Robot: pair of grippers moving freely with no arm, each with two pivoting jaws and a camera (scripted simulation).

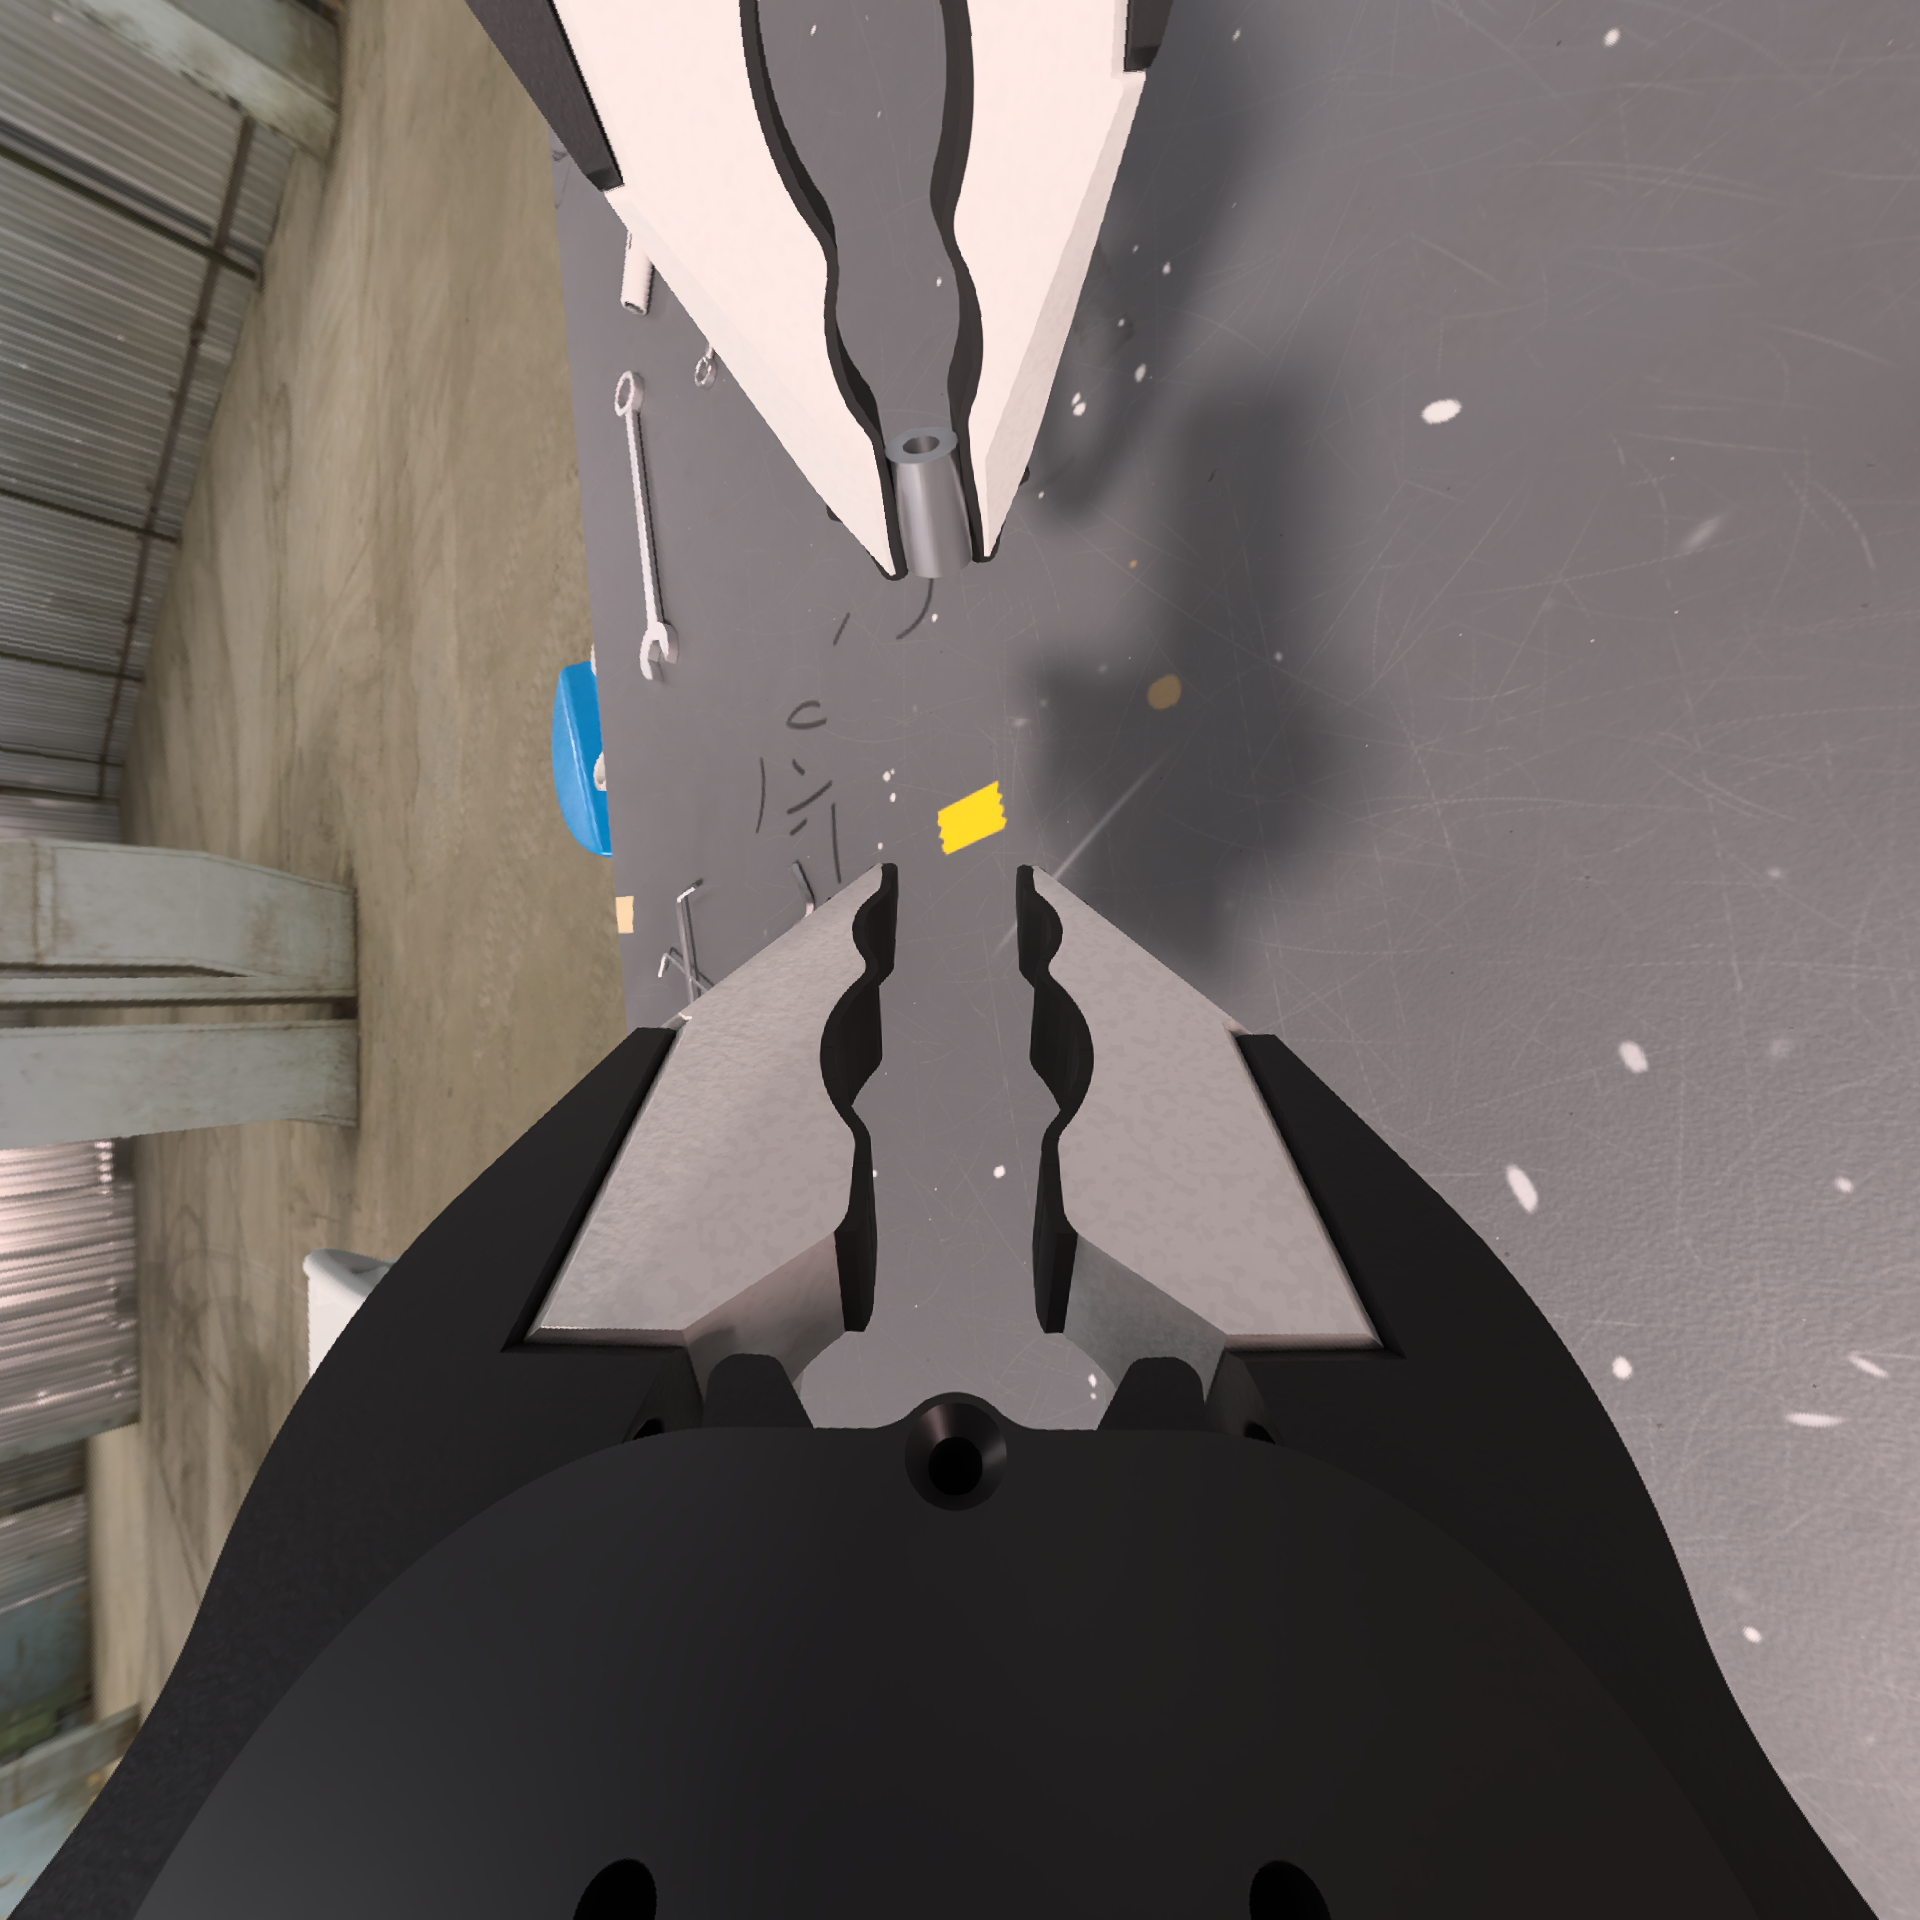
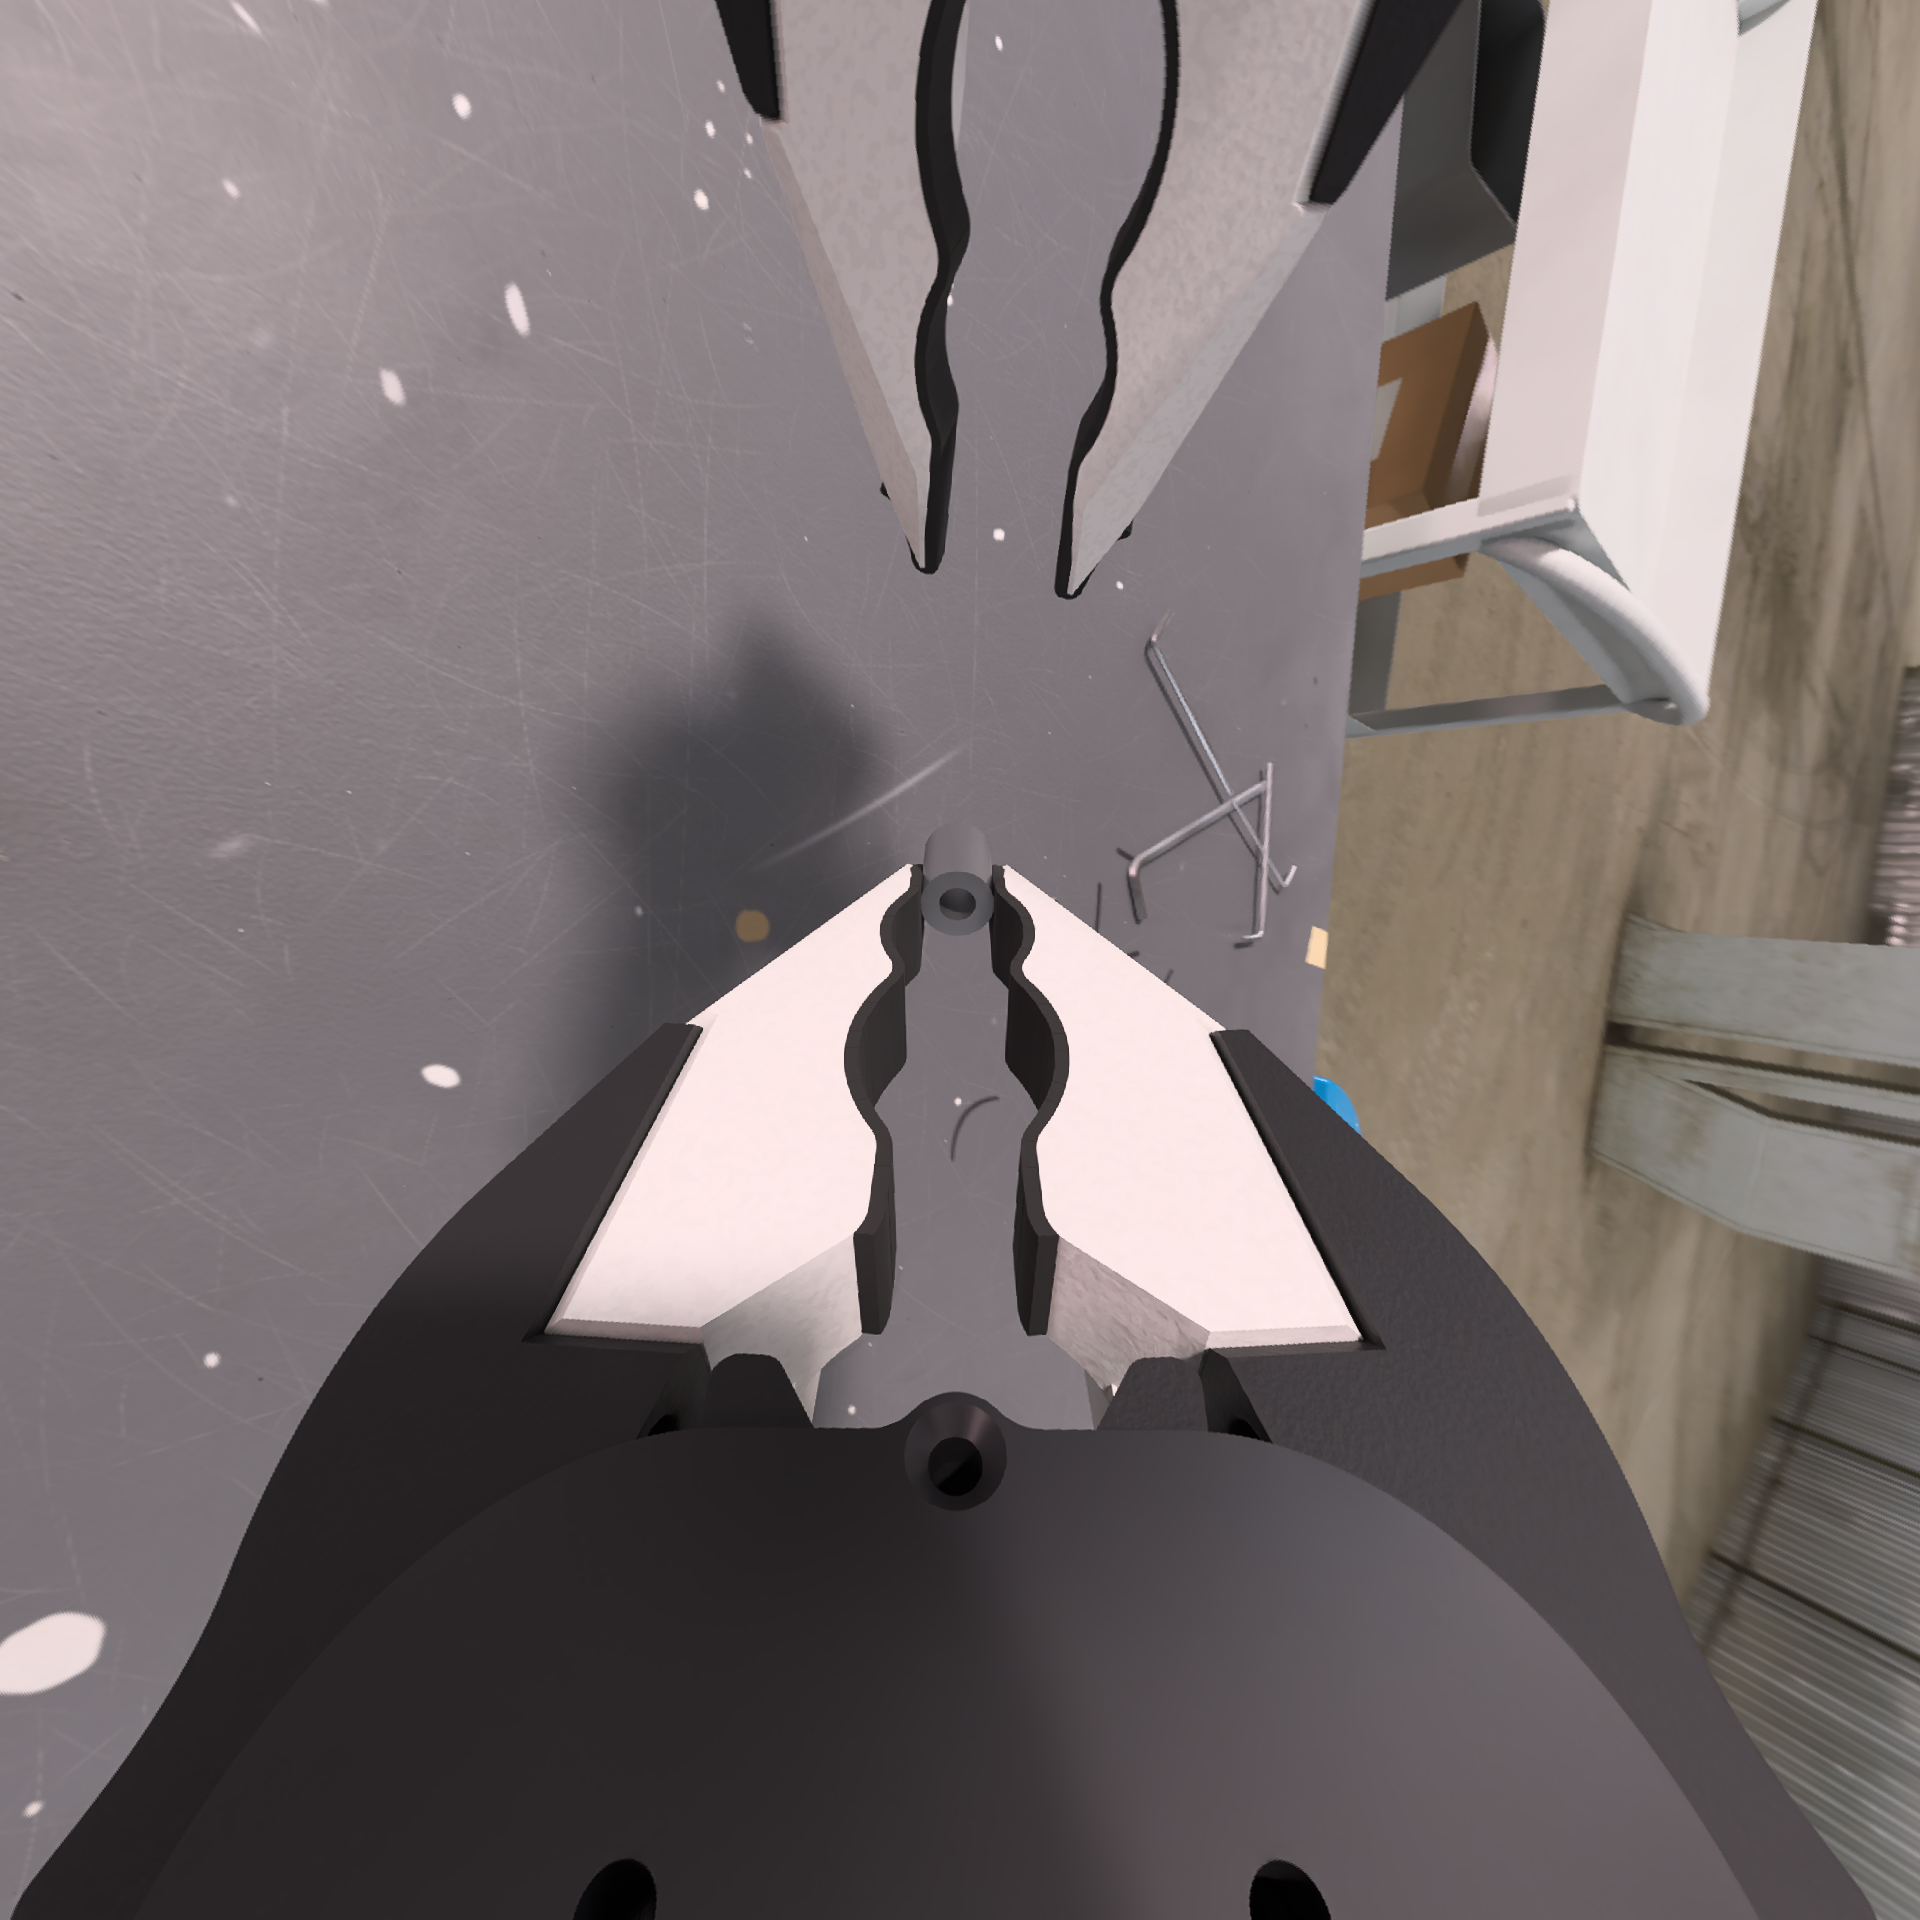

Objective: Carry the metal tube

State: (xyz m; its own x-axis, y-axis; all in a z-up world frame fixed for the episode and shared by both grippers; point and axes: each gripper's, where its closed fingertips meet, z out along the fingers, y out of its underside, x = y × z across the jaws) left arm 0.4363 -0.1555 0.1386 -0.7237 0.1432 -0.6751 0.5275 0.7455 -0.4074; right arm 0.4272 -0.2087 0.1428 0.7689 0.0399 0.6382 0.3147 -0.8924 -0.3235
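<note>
Right tool (image 2: 958, 883): pressed in on the tube (image 2: 958, 896), which is pinched between the very tips of its pale fingers (image 2: 769, 1122). The tube is short, grey and hollow; its open end is turned toward the right wrist camera. It is held clear of the grey desk (image 2: 312, 623), and a dark shadow is cast on the desk beyond it.

Left tool (image 1: 954, 878): spread, with nothing between its grey fingers (image 1: 727, 1132). Bare desk (image 1: 1558, 727) is seen through the gap. It is pointed straight at the right tool (image 1: 932, 556), tip facing tip, with a clear gap between the two. The tube (image 1: 923, 499) is seen from the left wrist view as a stub gripped at the far tool's tips, bore uppermost in the frame.

In the right wrist view the left tool (image 2: 994, 577) is seen at the top, fingers parted, well apart from the tube.

Also noted on the desk:
- a wrench (image 1: 644, 520) near the desk edge
- a strip of yellow tape (image 1: 971, 818) just beyond the left tool's tips
- several hex keys (image 2: 1216, 790), loosely crossed, beside the right tool
- a blue object (image 1: 580, 756) at the desk edge; kind cannot be told
- white specks and scratches over the surface

Off the desk, a white stand (image 2: 1590, 343) with a brown box (image 2: 1429, 416) in it is set on a tan floor (image 1: 416, 623).
</note>
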